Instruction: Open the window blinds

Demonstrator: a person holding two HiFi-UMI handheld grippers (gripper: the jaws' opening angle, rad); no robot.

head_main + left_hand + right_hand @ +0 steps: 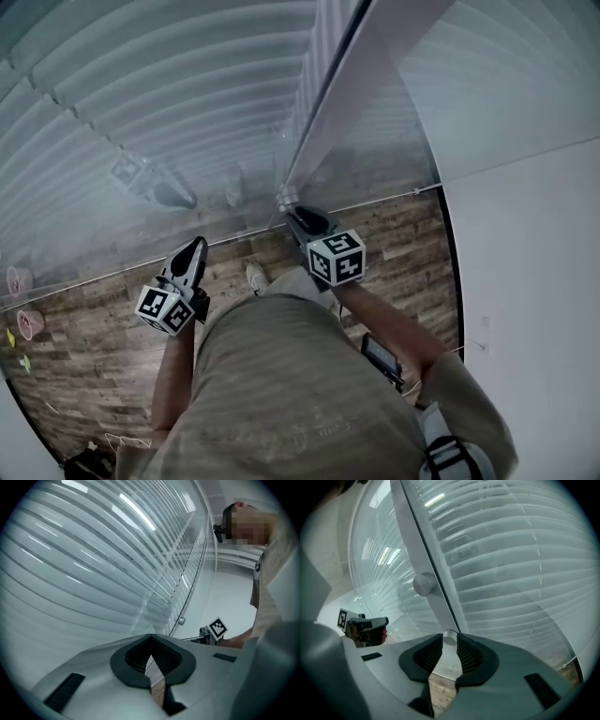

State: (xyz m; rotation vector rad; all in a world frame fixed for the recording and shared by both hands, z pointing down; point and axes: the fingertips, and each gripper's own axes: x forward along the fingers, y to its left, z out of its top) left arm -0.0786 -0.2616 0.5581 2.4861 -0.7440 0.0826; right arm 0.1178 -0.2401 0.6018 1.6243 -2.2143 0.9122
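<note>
White slatted blinds (169, 103) hang behind glass, split by a pale upright frame bar (342, 94). In the right gripper view my right gripper (449, 641) is shut on a small silver knob (449, 637) at the foot of that bar (417, 545). A second round knob (424, 584) sits higher on the bar. In the head view my right gripper (292, 217) touches the bar's lower end. My left gripper (195, 246) hangs apart to the left, facing the blinds (84, 559). Its jaws (151, 654) are shut on nothing. The right gripper (217, 628) shows beyond it.
Wood-plank floor (84, 347) lies below. A white wall (534, 281) stands at the right. Two pink round things (19, 279) sit at the far left of the floor. The person's body and shoe (255, 276) fill the lower middle.
</note>
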